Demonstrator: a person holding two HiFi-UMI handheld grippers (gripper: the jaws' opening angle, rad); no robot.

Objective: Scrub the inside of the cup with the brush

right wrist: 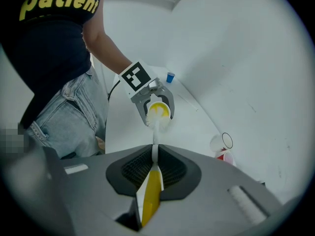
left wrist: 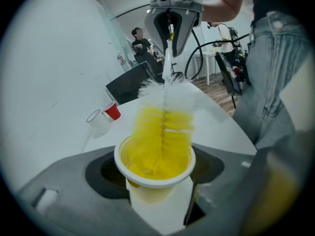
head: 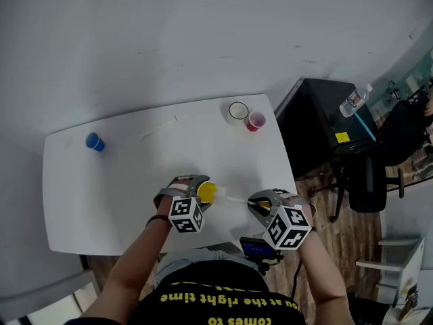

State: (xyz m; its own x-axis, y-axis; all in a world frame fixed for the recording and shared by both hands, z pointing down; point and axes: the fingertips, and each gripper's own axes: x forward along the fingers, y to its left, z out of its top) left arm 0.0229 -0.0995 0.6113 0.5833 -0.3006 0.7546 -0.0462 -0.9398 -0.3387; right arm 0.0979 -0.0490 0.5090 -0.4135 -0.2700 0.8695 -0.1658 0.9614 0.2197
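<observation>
A yellow cup [left wrist: 155, 173] with a white rim sits between the jaws of my left gripper [head: 200, 193], which is shut on it and holds it tilted above the near part of the white table [head: 122, 181]. In the head view the cup [head: 207, 192] shows its yellow mouth toward the right. My right gripper [head: 256, 202] is shut on the yellow and white handle of the brush [right wrist: 150, 193]. The brush's bristles [left wrist: 162, 132], yellow low down and white higher up, reach into the cup. From the right gripper view the bristles [right wrist: 158, 113] fill the cup's mouth.
A white cup [head: 237, 112] and a red cup [head: 256, 121] stand at the table's far right. A blue cup [head: 95, 141] stands far left. A black cabinet [head: 318, 124] with a water bottle [head: 354, 100] and a black chair [head: 369, 175] are right of the table.
</observation>
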